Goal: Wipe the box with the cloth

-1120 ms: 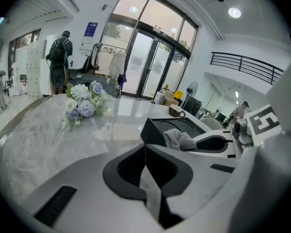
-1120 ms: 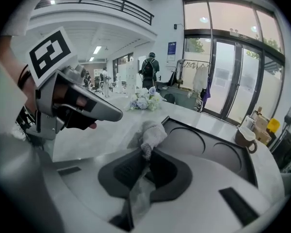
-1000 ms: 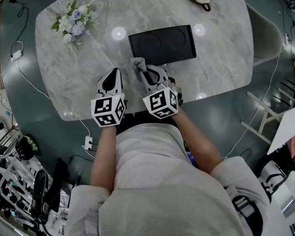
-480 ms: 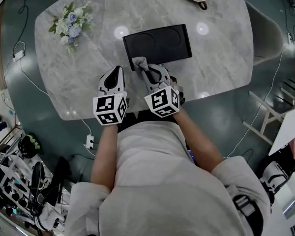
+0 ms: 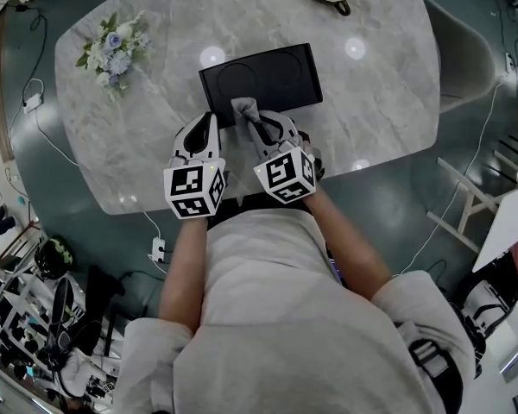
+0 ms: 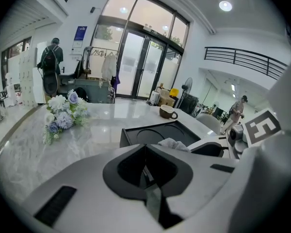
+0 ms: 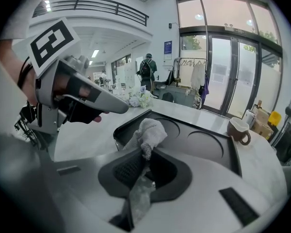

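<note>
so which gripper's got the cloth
The right gripper: its fingers are shut on the cloth, which bunches up at the near edge of the box. The left gripper is shut too, but with nothing between its fingers.

The box (image 5: pixel 259 80) is a flat black rectangle with two shallow round recesses, lying level on the pale marbled worktop (image 5: pixel 371 102). The grey cloth (image 5: pixel 244 110), bunched into a lump, sits over the box's near edge, pinched in the right tool (image 5: pixel 255 123).
</note>
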`<control>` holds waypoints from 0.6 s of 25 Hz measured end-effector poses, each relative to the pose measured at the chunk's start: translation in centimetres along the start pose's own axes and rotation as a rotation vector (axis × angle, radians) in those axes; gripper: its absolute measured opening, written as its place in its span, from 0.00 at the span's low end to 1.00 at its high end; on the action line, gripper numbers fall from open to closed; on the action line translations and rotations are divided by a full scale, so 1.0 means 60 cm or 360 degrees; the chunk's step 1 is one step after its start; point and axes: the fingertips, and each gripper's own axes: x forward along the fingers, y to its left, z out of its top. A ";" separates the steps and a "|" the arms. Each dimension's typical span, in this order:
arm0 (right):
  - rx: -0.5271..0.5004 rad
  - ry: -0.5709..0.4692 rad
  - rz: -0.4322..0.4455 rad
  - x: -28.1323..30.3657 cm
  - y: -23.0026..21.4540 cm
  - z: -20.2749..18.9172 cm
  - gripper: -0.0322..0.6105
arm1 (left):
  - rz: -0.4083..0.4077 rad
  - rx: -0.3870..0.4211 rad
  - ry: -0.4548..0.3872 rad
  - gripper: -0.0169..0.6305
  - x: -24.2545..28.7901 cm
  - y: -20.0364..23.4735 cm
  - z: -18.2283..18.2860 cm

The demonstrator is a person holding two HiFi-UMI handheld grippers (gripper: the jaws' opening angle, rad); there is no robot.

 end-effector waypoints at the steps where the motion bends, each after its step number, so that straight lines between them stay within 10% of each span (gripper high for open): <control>1: 0.0004 0.0000 -0.0003 -0.001 -0.004 -0.002 0.13 | -0.0003 0.0003 0.0003 0.06 0.003 -0.004 -0.001; 15: 0.0098 -0.0013 -0.0054 -0.030 -0.073 -0.034 0.13 | -0.0046 0.0064 0.0049 0.06 0.044 -0.063 0.004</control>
